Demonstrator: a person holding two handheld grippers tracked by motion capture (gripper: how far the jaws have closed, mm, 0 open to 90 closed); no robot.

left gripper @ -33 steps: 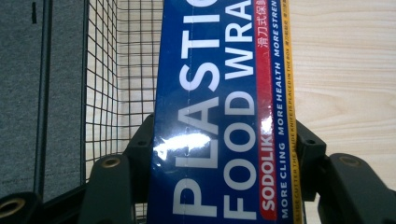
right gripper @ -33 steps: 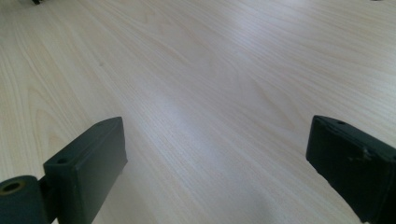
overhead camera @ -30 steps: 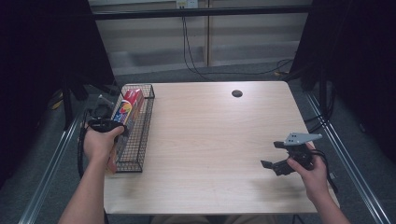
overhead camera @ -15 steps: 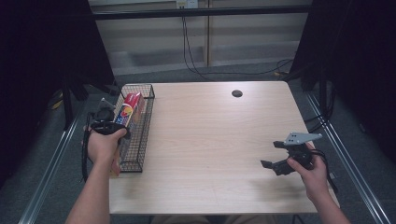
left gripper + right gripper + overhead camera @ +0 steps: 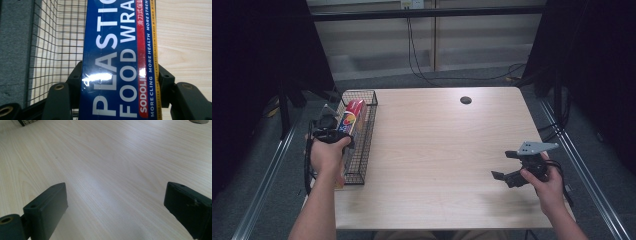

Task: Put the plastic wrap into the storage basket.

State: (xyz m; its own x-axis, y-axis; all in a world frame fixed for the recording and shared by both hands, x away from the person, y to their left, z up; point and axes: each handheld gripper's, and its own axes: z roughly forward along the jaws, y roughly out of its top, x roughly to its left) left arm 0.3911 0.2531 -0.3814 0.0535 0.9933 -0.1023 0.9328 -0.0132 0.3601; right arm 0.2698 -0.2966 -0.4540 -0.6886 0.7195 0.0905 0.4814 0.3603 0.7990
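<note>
Both forearms are bare, no sleeves in sight. Each hand carries a black two-jaw gripper: the left gripper (image 5: 328,131) is a dark, compact body with a black cable looping beside the forearm. The right gripper (image 5: 507,168) bears a grey three-cornered plate (image 5: 537,147) dotted with small holes. Close up, the jaws are matte black rectangular blocks with small recessed holes — brass-coloured fittings sit at their hinges.

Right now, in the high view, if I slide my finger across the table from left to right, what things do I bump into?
Left gripper → plastic wrap box, held in its jaws over the wire basket → bare table → small dark hole, farther back → right gripper, jaws open.
</note>
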